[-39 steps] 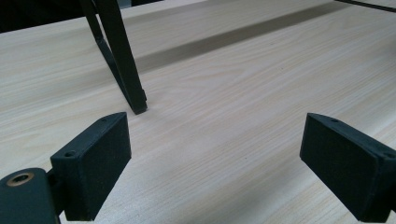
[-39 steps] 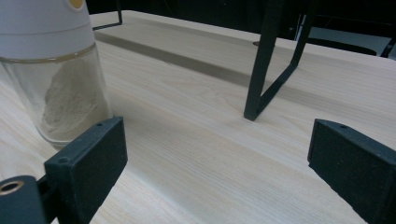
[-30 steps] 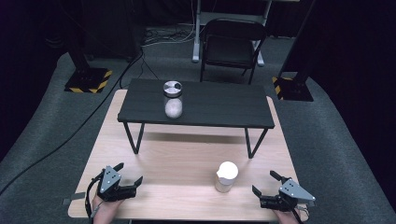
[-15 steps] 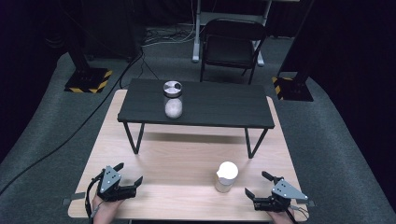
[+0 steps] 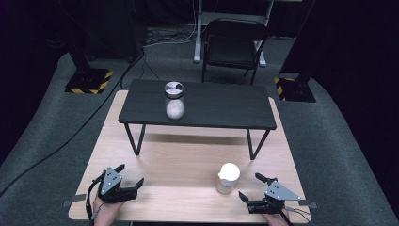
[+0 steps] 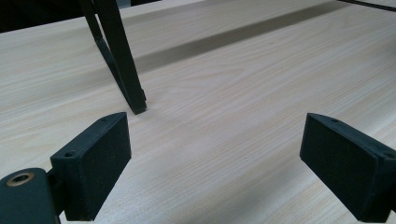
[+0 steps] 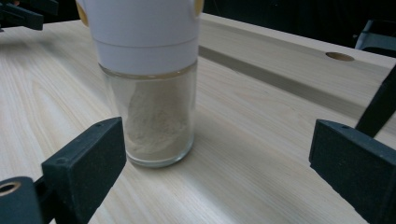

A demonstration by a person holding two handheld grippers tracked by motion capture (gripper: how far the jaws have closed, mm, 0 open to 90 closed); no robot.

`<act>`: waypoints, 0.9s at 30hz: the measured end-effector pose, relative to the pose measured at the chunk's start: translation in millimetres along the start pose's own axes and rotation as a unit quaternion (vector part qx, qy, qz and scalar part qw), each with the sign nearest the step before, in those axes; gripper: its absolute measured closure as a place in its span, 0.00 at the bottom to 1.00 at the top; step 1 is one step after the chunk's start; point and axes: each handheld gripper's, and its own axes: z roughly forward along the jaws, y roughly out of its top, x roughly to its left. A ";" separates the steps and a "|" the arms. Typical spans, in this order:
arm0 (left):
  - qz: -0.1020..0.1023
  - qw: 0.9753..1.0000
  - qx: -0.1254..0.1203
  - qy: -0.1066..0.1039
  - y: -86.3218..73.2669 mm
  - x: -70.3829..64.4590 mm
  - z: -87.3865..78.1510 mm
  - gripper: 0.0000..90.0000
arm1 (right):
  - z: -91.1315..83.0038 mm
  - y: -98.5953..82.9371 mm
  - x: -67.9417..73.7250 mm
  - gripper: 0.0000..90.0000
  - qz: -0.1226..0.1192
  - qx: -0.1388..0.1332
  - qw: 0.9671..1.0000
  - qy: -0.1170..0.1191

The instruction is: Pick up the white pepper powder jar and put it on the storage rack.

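Clear glass jar with tall white lid, roughly half full of pale beige powder, upright on light wooden table near front edge. Just beside: right gripper, jaws spread wide. Left gripper well apart, likewise spread, empty.

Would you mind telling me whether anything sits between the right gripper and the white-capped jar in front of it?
Nothing visible does. The right gripper rests on the light wooden table with its jaws wide open, and the white-capped jar stands upright just ahead of them, toward the left jaw, with bare tabletop between. The left gripper lies well off to the side.
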 end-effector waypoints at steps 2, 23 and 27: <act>0.000 1.000 0.000 0.000 0.0 0.2 0.0 0.09 | 2.9 1.3 1.4 0.03 -0.002 0.001 1.000 0.003; -0.002 1.000 -0.001 -0.001 -0.5 0.7 -0.4 0.09 | 37.5 10.8 19.4 0.05 -0.009 -0.007 1.000 0.027; -0.001 1.000 -0.001 -0.001 -0.5 0.7 -0.5 0.09 | 42.5 12.4 22.3 0.06 -0.012 -0.007 1.000 0.025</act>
